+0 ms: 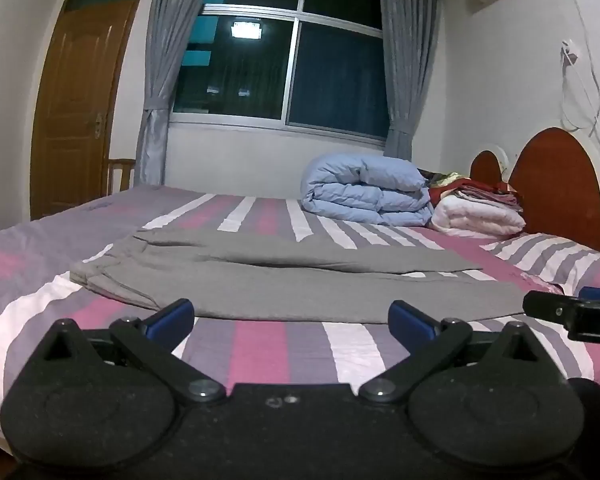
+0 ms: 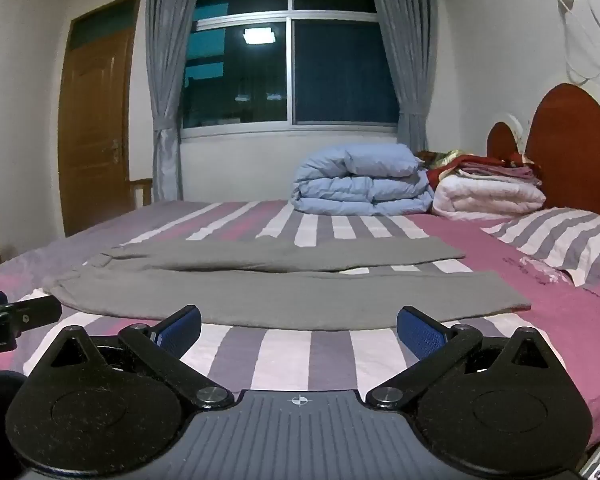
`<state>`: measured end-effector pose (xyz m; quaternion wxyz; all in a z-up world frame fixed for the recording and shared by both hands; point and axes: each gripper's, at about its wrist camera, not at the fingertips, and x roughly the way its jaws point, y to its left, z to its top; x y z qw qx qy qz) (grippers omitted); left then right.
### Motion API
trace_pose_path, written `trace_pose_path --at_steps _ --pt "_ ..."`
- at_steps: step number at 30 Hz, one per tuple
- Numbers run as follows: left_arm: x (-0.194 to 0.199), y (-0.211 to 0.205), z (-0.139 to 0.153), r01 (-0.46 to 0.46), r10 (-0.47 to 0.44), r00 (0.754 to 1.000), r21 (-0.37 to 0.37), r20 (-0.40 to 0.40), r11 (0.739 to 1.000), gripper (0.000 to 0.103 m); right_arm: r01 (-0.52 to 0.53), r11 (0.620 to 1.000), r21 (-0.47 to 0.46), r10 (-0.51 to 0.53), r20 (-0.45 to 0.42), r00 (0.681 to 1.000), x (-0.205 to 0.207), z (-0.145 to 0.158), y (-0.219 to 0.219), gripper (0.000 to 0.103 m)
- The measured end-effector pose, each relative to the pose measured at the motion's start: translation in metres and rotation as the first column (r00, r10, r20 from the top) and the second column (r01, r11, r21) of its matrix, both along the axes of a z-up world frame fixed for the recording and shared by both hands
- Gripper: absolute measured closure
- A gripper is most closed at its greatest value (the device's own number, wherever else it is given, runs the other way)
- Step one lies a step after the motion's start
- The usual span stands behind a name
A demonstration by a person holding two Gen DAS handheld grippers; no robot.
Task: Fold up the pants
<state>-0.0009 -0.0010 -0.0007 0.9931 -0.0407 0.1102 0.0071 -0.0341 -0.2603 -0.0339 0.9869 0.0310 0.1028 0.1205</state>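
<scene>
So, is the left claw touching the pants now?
Apart. In the left wrist view the open left claw hangs before the pants, with striped sheet showing between its pads and the hem.

Grey pants (image 2: 284, 280) lie spread flat across the striped bedsheet (image 2: 284, 356), their 2 legs reaching toward a striped pillow (image 2: 560, 236). The right gripper (image 2: 298, 330) hovers just short of their near edge, jaws wide with nothing between. A folded blue duvet (image 2: 360, 182) sits beyond.

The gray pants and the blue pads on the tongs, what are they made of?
Gray pants: probably soft cotton-like cloth, matte, lying limp with gentle wrinkles. Blue pads on the right tongs: likely rubber or plastic, with fine grippy texture.
</scene>
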Motion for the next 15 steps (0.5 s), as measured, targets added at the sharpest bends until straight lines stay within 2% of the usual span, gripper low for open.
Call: trace_pose_path --at_steps 2,9,10,15 --pt "-0.001 0.0 0.0 -0.002 0.002 1.0 0.0 -0.005 1.0 0.006 0.003 1.0 -0.026 -0.002 0.024 1.0 0.0 0.0 0.003 0.0" --pt "0.002 0.002 0.002 0.006 -0.006 1.0 -0.012 -0.027 1.0 0.006 0.01 1.0 -0.003 -0.01 0.018 1.0 -0.004 0.0 -0.002 0.0" --pt "0.002 0.004 0.001 0.006 -0.007 1.0 -0.013 -0.028 1.0 0.006 0.004 1.0 -0.031 -0.004 0.003 1.0 0.004 0.002 0.008 0.0" --pt "0.005 0.003 0.001 0.006 -0.006 0.999 -0.012 -0.036 1.0 0.006 0.005 1.0 -0.021 -0.005 -0.006 1.0 0.006 0.004 0.005 0.0"
